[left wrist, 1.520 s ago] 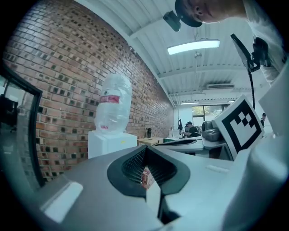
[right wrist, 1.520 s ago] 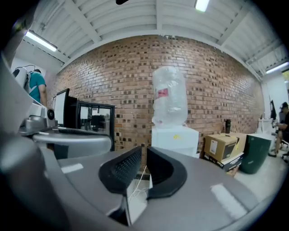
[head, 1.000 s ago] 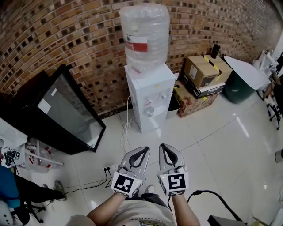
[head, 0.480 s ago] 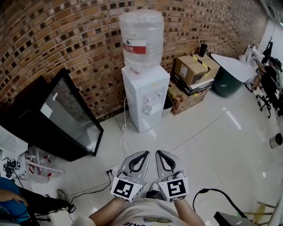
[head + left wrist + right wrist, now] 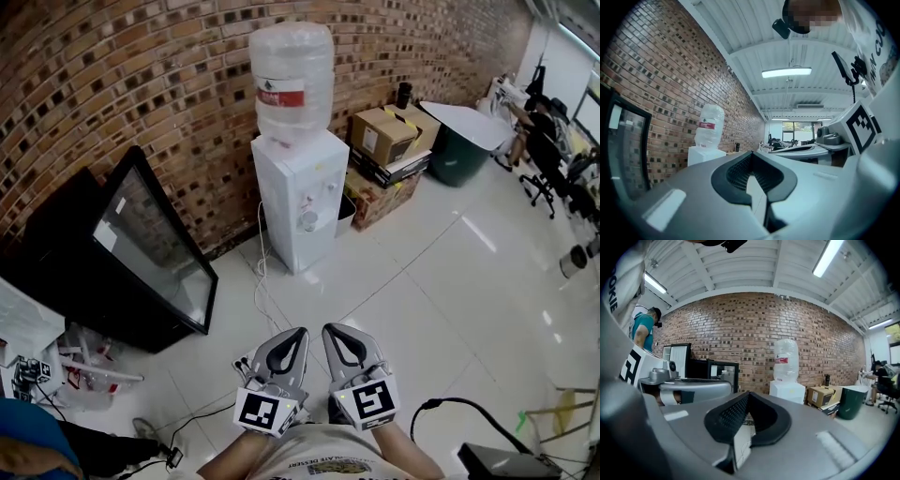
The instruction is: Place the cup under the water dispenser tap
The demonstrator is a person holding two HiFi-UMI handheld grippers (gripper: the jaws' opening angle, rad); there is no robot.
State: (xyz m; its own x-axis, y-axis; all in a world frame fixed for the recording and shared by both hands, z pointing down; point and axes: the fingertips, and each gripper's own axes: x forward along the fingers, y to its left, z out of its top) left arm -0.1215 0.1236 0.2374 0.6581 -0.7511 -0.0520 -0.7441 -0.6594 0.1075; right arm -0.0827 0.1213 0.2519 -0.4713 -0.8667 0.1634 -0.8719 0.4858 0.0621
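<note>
Left grey two-jaw gripper (image 5: 295, 336) clenched on nothing, pads pressed flat together, held low and level near the waist. Right grey two-jaw gripper (image 5: 333, 334) just beside it, likewise clamped and empty. Further off, from the left: black glass-fronted cabinet (image 5: 141, 253) by the brick wall (image 5: 112, 84), then white floor-standing water dispenser (image 5: 300, 183) with clear bottle (image 5: 291, 75) on top. Small pale round cup (image 5: 308, 221) seemingly already set in the dispenser's front, well apart from both grippers; too small to confirm. Probably light, thin-walled, easy to crush or tip. Best taken mid-wall, below the rim, with a gentle squeeze, kept upright.
</note>
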